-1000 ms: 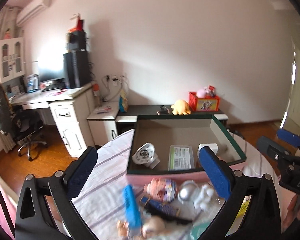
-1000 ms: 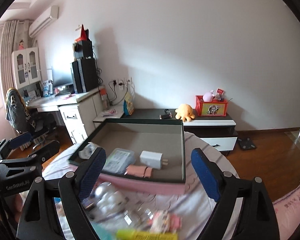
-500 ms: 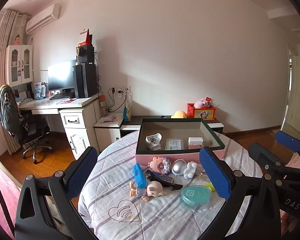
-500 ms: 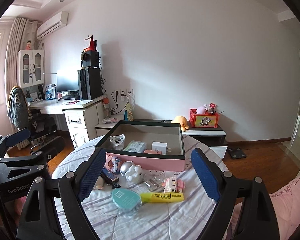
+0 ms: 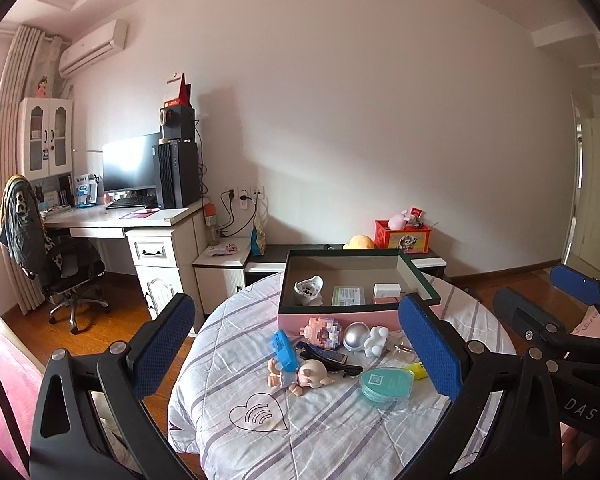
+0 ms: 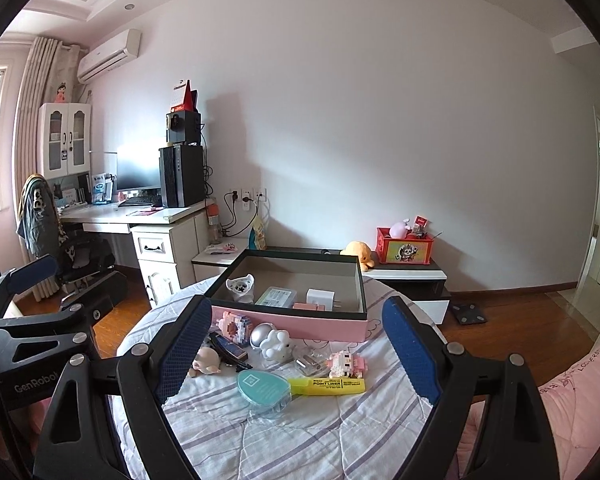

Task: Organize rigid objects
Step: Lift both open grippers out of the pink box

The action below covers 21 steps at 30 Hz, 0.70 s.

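Both grippers have pulled back from the pink box (image 5: 336,314) since a second ago; whole table now in view. Left gripper (image 5: 296,344) spread wide, nothing between the pads, hanging short of the round table (image 5: 236,384). Right gripper (image 6: 296,350) same: wide open, empty, off the box's near side.

Loose items sit on the cloth just in front of the box: block figure (image 5: 323,332), silver ball (image 5: 356,336), white figurine (image 5: 376,340), blue comb (image 5: 284,350) resting against the pig doll (image 5: 302,374), black clip (image 5: 332,360), teal case (image 5: 386,382) nearest the grippers, yellow highlighter (image 6: 327,385) touching the teal case, pink block toy (image 6: 346,362) beside it.

Inside the box: white cup-shaped piece (image 5: 308,288), green-label case (image 5: 348,295), white charger (image 5: 387,291).
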Each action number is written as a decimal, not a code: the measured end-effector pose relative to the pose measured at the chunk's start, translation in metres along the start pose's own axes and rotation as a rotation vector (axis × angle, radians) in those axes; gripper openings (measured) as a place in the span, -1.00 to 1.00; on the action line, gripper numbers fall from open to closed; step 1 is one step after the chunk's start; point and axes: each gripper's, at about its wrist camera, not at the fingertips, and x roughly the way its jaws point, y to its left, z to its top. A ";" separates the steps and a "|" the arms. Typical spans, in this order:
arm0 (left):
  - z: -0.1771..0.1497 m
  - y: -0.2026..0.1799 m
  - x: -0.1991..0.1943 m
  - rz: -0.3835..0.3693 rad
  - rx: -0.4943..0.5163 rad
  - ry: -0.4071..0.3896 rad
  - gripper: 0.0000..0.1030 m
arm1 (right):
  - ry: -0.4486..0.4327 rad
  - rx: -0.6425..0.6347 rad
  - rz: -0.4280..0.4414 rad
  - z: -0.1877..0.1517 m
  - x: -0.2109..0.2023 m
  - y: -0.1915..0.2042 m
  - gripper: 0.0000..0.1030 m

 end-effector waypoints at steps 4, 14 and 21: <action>-0.001 0.000 -0.001 0.001 0.002 0.003 1.00 | 0.003 0.001 0.000 -0.001 0.000 0.000 0.72; -0.010 -0.001 0.018 -0.014 0.010 0.062 1.00 | 0.048 0.012 -0.004 -0.008 0.016 -0.008 0.72; -0.040 0.006 0.063 0.002 0.000 0.206 1.00 | 0.127 0.042 -0.033 -0.030 0.045 -0.029 0.72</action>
